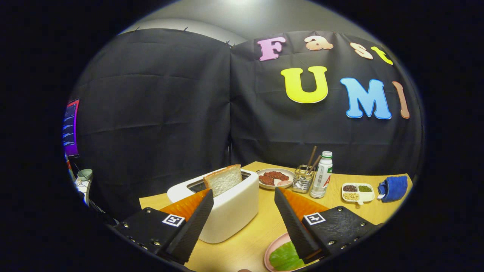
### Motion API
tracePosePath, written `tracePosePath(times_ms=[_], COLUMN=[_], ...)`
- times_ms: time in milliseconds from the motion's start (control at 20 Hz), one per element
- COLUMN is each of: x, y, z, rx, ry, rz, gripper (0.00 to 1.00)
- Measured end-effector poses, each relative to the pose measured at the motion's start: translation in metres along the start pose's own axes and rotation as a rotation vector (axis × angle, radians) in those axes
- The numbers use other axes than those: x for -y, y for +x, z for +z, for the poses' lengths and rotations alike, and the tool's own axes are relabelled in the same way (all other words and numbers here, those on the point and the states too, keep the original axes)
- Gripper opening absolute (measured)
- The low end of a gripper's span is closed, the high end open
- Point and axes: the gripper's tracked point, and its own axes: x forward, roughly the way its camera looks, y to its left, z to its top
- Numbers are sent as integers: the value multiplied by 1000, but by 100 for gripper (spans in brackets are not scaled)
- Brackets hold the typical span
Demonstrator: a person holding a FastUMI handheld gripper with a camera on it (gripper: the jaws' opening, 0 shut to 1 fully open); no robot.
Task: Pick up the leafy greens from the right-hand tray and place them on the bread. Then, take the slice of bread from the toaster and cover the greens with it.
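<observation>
A white toaster (227,206) stands on the wooden table (261,230), just ahead of my fingers and partly between them. A slice of bread (224,179) sticks up tilted from its slot, close beyond my left fingertip. My gripper (244,192) is open, holding nothing, with its fingers spread to either side of the toaster's near end. Below my right finger lies a pink plate (273,251) with leafy greens (284,257) on it; the finger hides part of both.
Beyond the toaster sit a plate of red-brown food (275,177), a metal holder with chopsticks (304,177), a white bottle (322,174), a small divided dish of beans (357,192) and a blue cloth (394,187). The black cloth wall rises close behind the table.
</observation>
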Motion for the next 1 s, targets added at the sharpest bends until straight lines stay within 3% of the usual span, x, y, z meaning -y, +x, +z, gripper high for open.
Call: tracePosePath(times_ms=[650,950,1000], x=[-52,-45,-43], y=[64,83,86], z=[-11,-11,-10], rx=[26,66,75], ry=[59,25,23], rz=[-16,-96,-107], gripper=[98,98,93])
